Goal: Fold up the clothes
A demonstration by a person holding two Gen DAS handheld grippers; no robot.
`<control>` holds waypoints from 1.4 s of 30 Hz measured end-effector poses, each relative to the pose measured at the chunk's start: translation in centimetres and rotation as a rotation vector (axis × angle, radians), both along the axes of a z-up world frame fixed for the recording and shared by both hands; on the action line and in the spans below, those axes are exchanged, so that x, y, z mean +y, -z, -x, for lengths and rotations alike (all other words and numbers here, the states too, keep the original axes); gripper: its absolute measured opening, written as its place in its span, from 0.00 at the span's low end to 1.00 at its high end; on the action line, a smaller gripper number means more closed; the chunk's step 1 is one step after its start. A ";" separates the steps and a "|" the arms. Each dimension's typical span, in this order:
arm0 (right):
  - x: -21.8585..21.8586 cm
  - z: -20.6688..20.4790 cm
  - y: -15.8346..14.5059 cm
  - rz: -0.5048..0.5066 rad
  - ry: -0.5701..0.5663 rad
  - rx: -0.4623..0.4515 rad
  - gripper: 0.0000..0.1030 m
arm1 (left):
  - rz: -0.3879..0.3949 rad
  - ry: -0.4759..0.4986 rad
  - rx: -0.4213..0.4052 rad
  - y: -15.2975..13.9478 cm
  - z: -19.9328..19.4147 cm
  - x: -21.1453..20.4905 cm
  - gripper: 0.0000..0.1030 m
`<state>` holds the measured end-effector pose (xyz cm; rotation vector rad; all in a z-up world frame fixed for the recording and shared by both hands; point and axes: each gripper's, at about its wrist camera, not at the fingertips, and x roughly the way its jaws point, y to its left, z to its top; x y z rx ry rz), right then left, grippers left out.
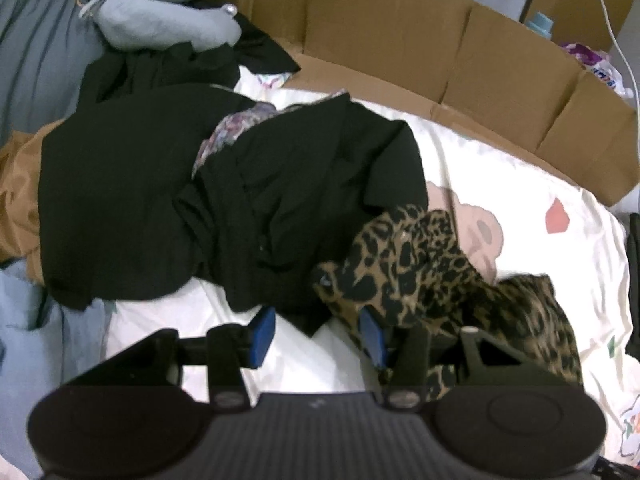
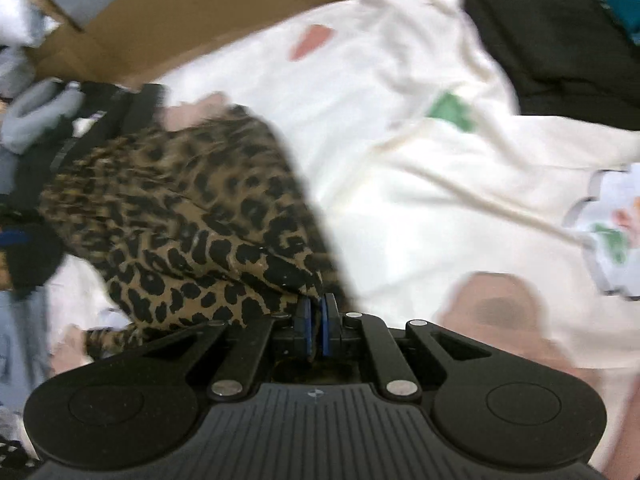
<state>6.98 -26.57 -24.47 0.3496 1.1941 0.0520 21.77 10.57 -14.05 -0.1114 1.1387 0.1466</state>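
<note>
**Leopard garment pinched at its edge**

The right gripper (image 2: 316,312) was clamped, blue pads together, on a folded edge of the brown-and-black leopard-print fabric garment (image 2: 192,216), which lay crumpled on the cream printed bedsheet (image 2: 400,168). The left gripper (image 1: 316,330) stood half open above that sheet, gripping nothing, its right pad touching the leopard cloth (image 1: 432,272). Beside lay a heap of black clothing (image 1: 160,184); beyond, a brown cardboard wall (image 1: 400,40).

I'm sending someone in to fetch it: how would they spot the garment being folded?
On the white printed bedsheet, look right of the heap of black clothes. The leopard-print garment lies crumpled there, its edge pinched in the right gripper. It alone has black spots on tan.
</note>
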 end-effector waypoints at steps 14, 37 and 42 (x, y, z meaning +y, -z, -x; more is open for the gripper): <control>-8.0 -1.6 -1.9 0.202 -0.013 0.198 0.04 | -0.079 0.042 0.047 -4.9 -1.7 -0.2 0.49; -7.4 -0.9 -20.8 -0.062 0.025 -0.037 0.48 | -0.132 0.312 0.116 -18.2 -4.2 -3.8 0.55; -7.0 -0.5 -20.8 -0.052 0.063 -0.067 0.49 | -0.118 0.350 0.099 -15.8 -4.7 -3.1 0.57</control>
